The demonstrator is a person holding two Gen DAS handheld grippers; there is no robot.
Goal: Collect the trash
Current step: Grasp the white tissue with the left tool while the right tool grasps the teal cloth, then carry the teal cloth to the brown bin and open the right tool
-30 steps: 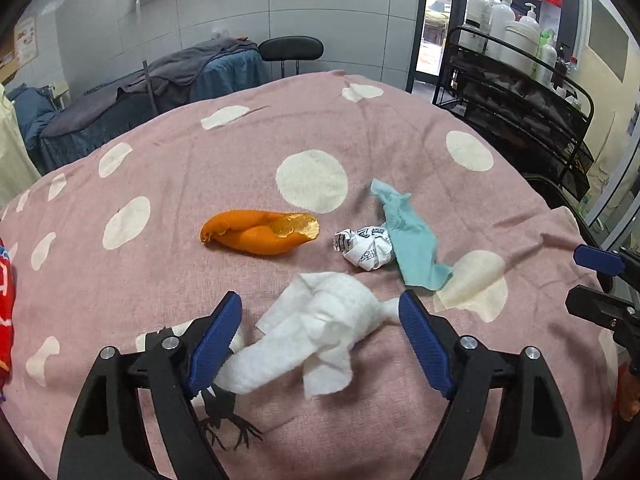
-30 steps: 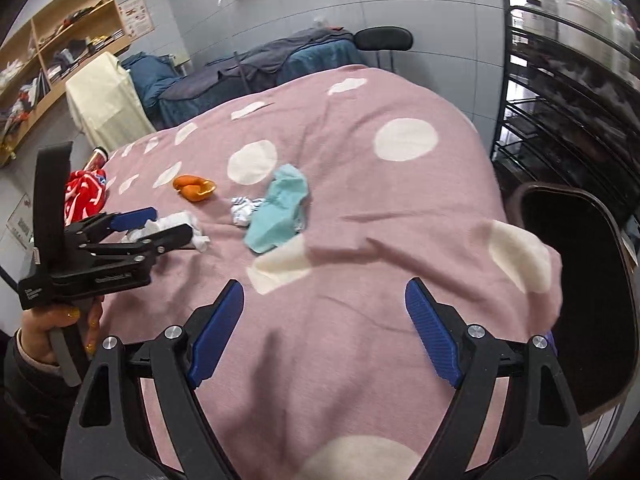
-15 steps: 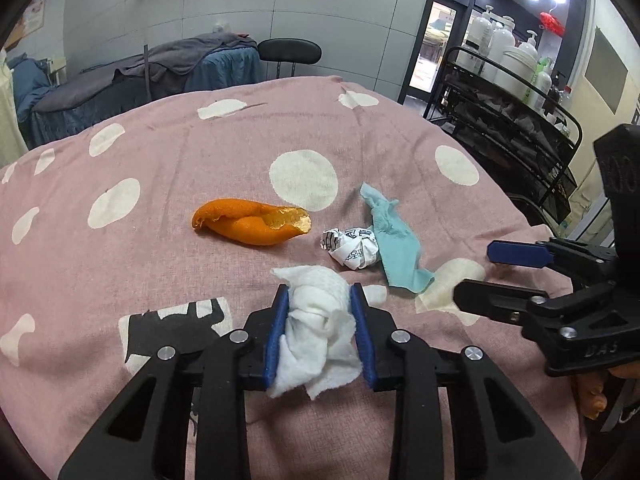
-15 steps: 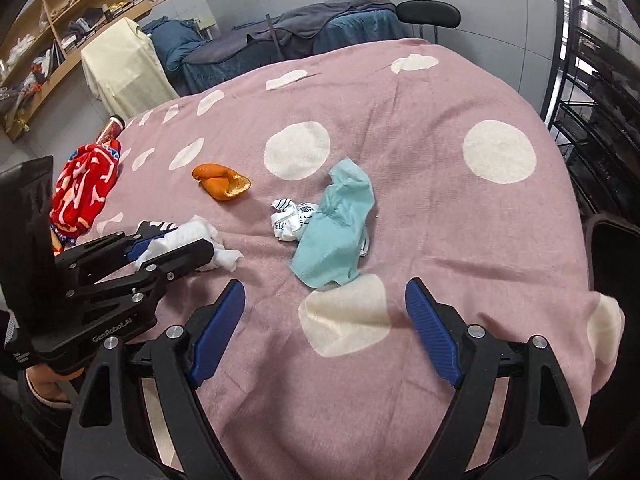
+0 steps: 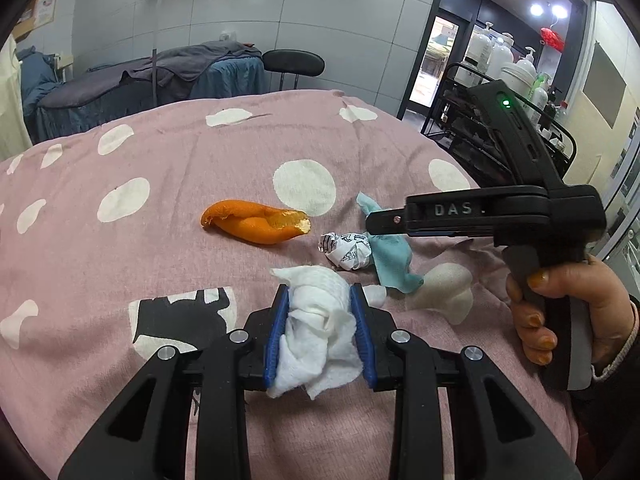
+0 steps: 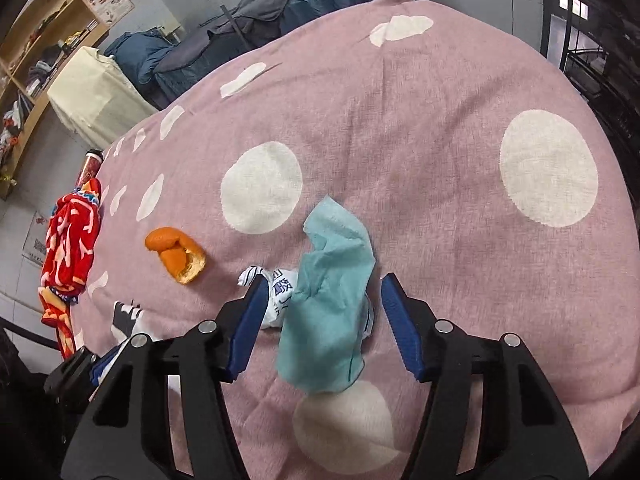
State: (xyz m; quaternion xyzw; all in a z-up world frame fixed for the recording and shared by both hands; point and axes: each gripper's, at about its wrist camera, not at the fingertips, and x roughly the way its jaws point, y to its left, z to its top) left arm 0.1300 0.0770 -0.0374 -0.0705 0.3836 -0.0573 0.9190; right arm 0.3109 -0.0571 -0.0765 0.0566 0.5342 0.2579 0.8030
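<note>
Left wrist view is showing left tongs (image 5: 320, 330) pinching white tissue (image 5: 316, 320), while right tongs (image 6: 324, 320) are closing, not yet pressing, around teal paper (image 6: 332, 300) and crumpled wrapper (image 6: 280, 292).

Bright ceiling spotlights, soft shadows, fisheye-warped edges

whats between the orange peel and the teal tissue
A crumpled printed paper ball lies between the orange peel and teal tissue, touching the tissue; both views show it.

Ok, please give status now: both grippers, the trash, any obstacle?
Left gripper shut on white tissue. Right gripper closing, teal paper between fingers, no contact seen. Orange peel and crumpled wrapper lie loose. Nothing blocking.
</note>
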